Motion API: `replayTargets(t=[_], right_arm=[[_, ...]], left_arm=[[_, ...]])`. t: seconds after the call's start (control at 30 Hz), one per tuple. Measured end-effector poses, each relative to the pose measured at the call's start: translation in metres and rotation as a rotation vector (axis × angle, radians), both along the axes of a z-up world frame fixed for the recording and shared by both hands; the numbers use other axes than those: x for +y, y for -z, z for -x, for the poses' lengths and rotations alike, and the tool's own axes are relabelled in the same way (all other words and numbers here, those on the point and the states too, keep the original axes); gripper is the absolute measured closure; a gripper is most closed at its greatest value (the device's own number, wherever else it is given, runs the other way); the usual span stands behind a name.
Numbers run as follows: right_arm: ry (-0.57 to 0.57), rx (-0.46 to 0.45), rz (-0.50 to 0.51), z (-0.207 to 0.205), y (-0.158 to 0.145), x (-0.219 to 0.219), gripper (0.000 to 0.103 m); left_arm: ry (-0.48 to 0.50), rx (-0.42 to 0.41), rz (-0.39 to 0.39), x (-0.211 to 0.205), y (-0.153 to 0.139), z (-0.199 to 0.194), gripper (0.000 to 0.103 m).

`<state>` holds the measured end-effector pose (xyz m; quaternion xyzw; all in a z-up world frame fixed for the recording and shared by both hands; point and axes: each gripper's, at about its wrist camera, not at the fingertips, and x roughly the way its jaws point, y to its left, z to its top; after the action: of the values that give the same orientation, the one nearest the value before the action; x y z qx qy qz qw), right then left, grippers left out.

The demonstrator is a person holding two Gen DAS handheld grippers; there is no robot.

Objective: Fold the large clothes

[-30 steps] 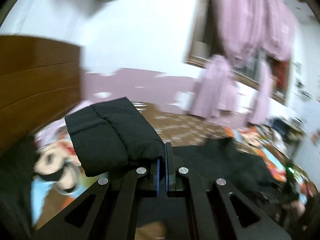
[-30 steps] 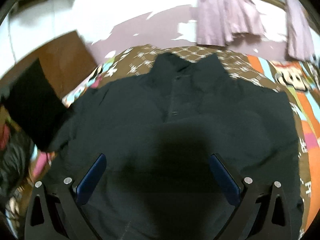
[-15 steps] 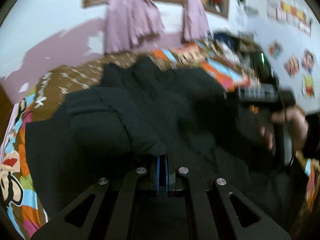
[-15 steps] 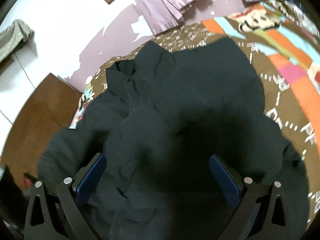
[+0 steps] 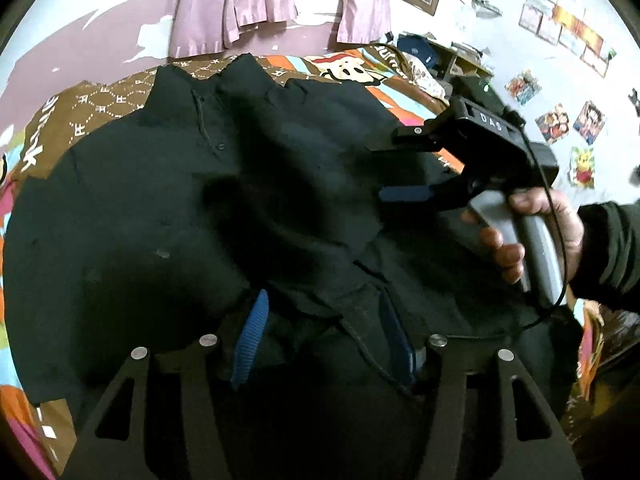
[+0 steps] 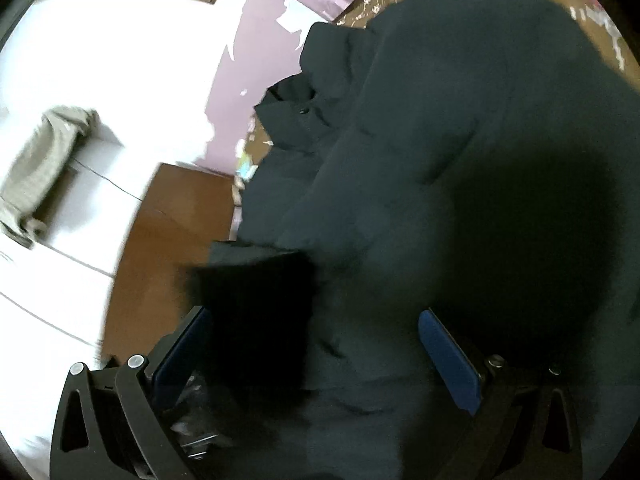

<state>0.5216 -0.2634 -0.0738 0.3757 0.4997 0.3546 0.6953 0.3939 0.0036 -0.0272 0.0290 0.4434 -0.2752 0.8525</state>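
Note:
A large black jacket (image 5: 168, 184) lies spread on a bed, collar toward the far wall, with one sleeve folded across its front. My left gripper (image 5: 324, 340) is open, its blue pads either side of the sleeve cuff (image 5: 352, 312) lying on the jacket. My right gripper (image 5: 404, 164) shows in the left wrist view, open, held by a hand above the jacket's right side. In the right wrist view the right gripper (image 6: 312, 360) is open over the jacket (image 6: 460, 128), with a dark fold of cloth (image 6: 260, 312) near its left finger.
The bedspread (image 5: 100, 100) is brown and brightly patterned. Pink curtains (image 5: 236, 4) hang on the far wall, with posters (image 5: 560, 120) at right. A wooden headboard (image 6: 160, 240) and a grey cloth (image 6: 44, 160) on a white surface show in the right wrist view.
My left gripper carried the sleeve across onto the jacket front and opened, letting it go. My right gripper stayed open and swung toward the jacket's side.

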Motion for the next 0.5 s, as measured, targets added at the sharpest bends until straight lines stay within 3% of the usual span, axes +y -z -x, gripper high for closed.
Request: replayTargets(t=[0.17, 0.2, 0.27, 0.33, 0.4, 0.5], right_arm=[[0.025, 0.143, -0.06, 0.001, 0.027, -0.005, 0.002], [0.023, 0.144, -0.041, 0.002, 0.029, -0.005, 0.007], [-0.004, 0.135, 0.034, 0.003, 0.028, 0.0, 0.015], [-0.032, 0.104, 0.124, 0.006, 0.024, 0.008, 0.023], [-0.054, 0.085, 0.176, 0.01, 0.022, 0.015, 0.032], [-0.045, 0.085, 0.227, 0.013, 0.025, 0.019, 0.058]], left_arm=[[-0.062, 0.02, 0.053, 0.018, -0.01, 0.001, 0.051], [-0.09, 0.002, 0.058, 0.023, -0.014, 0.001, 0.05], [-0.131, -0.03, 0.072, 0.031, -0.019, 0.006, 0.037], [-0.171, -0.052, 0.085, 0.039, -0.024, 0.007, 0.03], [-0.22, -0.068, 0.096, 0.047, -0.029, 0.006, 0.03], [-0.3, -0.098, 0.095, 0.06, -0.034, 0.004, 0.03]])
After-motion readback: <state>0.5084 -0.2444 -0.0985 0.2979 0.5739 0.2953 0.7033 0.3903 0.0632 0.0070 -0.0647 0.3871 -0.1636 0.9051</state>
